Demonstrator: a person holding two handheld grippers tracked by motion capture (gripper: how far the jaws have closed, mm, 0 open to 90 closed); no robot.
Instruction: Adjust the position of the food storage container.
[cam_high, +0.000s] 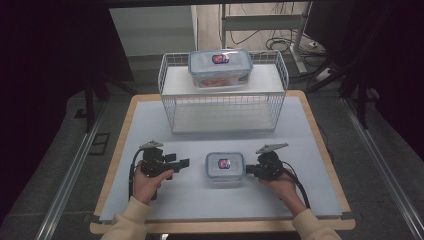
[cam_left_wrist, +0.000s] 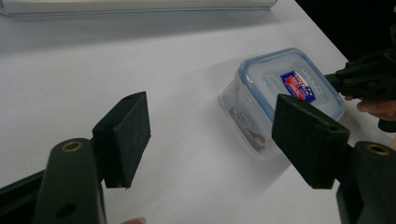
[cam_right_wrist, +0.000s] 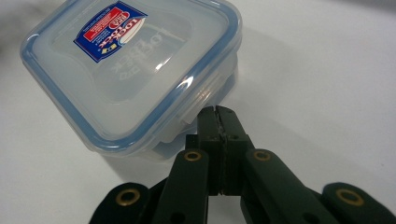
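Jaws of the right gripper (cam_right_wrist: 218, 114) pressed together against the small container (cam_right_wrist: 130, 74) near the worktop's (cam_high: 150, 125) front edge; left gripper (cam_left_wrist: 210, 135) spread.

A small clear lidded container (cam_high: 225, 167) with blue seal and red-blue label sits upright on the table.

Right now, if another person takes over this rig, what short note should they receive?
Left gripper: open, holding nothing, to the left of the small container.
Right gripper: jaws shut, empty, tips at the small container's side latch.
Things: the small container stands lidded on the table, between the grippers. A large container sits on top of the wire rack.
Done: nothing lifted.
Left: probably to press or work that latch; confirm the aim before moving.
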